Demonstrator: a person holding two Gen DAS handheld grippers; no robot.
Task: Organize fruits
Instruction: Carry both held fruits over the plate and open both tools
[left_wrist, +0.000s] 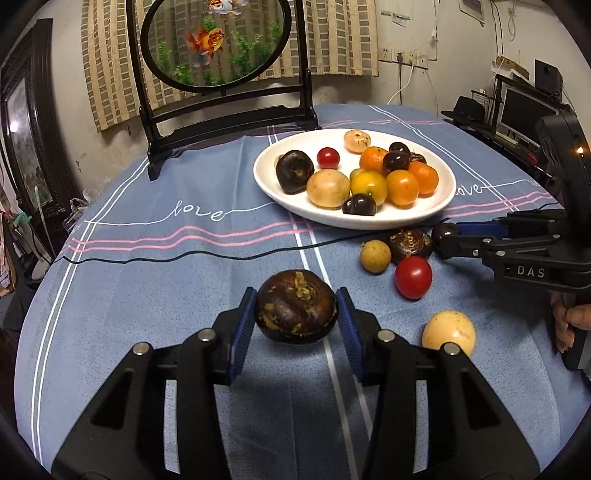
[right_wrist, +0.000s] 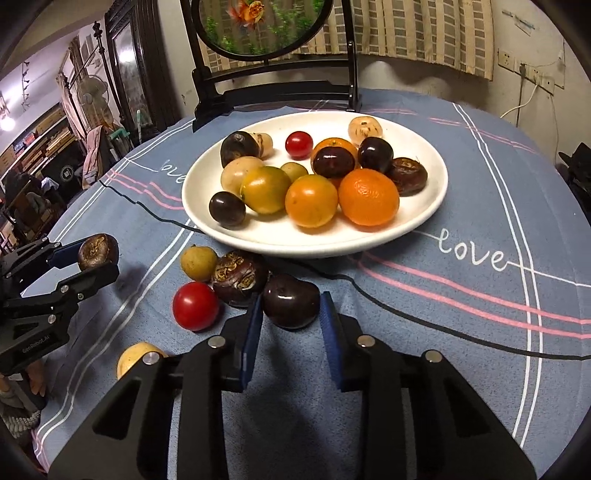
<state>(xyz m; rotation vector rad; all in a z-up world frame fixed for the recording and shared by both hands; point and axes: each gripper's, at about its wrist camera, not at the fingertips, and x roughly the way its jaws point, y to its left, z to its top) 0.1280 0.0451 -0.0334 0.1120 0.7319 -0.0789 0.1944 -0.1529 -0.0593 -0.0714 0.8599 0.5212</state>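
My left gripper (left_wrist: 295, 314) is shut on a dark brown water chestnut (left_wrist: 296, 311), held over the blue tablecloth; it also shows in the right wrist view (right_wrist: 96, 254). My right gripper (right_wrist: 291, 306) is shut on a dark purple cherry-like fruit (right_wrist: 291, 301), just below the white plate (right_wrist: 424, 214); it also shows in the left wrist view (left_wrist: 445, 234). The plate holds several oranges, dark fruits, a red tomato and pale fruits.
Loose on the cloth near the plate: a red tomato (right_wrist: 195, 305), a brown water chestnut (right_wrist: 238, 282), a small yellow-green fruit (right_wrist: 198, 262) and a pale yellow fruit (left_wrist: 448, 332). A black-framed goldfish screen (left_wrist: 218, 40) stands behind the plate. A black cable (left_wrist: 184, 256) crosses the cloth.
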